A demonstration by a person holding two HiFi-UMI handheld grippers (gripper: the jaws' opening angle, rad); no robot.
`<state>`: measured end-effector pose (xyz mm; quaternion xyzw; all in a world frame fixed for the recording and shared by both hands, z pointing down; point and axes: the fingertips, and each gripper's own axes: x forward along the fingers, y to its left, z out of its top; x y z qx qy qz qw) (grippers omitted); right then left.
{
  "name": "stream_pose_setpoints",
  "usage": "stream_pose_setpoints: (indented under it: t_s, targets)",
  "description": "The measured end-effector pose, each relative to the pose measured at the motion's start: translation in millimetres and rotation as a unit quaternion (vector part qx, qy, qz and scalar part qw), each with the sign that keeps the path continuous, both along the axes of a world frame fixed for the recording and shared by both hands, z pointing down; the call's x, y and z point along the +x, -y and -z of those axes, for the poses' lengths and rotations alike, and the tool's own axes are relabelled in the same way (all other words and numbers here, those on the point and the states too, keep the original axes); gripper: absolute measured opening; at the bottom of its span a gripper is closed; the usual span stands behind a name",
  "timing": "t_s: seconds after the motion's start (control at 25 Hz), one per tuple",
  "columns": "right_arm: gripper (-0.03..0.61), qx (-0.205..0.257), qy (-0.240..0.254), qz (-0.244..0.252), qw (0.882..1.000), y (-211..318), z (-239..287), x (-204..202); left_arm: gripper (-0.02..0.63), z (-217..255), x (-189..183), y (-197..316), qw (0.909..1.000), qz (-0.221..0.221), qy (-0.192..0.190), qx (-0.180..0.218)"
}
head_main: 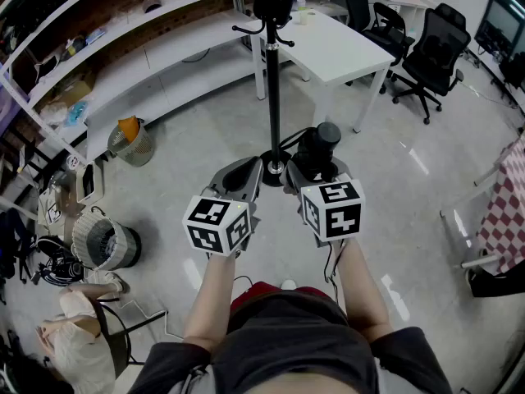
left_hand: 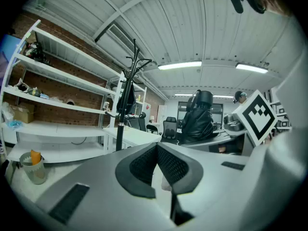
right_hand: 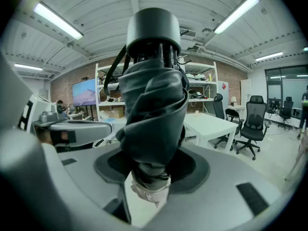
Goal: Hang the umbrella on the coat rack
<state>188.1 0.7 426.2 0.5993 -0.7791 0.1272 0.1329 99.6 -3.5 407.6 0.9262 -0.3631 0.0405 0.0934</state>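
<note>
A pale, glossy floor (head_main: 394, 162) runs through a workshop-like room. White shelves (head_main: 164, 23) stand along a brick wall, and a white surface (head_main: 344, 48) has black office chairs (head_main: 431, 52) beside it. A wire bin (head_main: 131, 142) holding something orange sits by the shelves.

In the middle of the floor stands the coat rack (head_main: 273, 97), a black pole on a round base. A dark item already hangs from its hooks at the top.

The person holds both arms out toward the rack. The right hand-held gripper (head_main: 316, 171) has the umbrella (head_main: 321, 144) between its jaws. Its own view shows the pads pressed on the lower part of the folded black cloth, so the jaws stand wide around that bundle. The umbrella sticks up and out from the jaws with its round black end uppermost (a pale bit of it shows below the pads). It is off the rack and in the air, in the head view just right of the pole's base.

The left hand-held gripper (head_main: 250, 173) is just beside the right one, nearly level, and points toward the rack. Its jaws are together at the tips and hold nothing.
</note>
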Motion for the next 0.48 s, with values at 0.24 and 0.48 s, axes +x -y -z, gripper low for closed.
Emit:
stream_pose_setpoints:
  t_s: [0.24,0.48]
  targets:
    - [0.207,0.0,0.0,0.0,1.0,2.6,-1.9,2.4,0.011,-2.7,1.1,5.0,1.0,0.002,0.005,0.0]
    - [0.207,-0.003,-0.002,0.009,1.0,2.2,-4.0,3.4,0.011,-2.9,-0.2,4.7,1.0,0.007,0.003,-0.003]
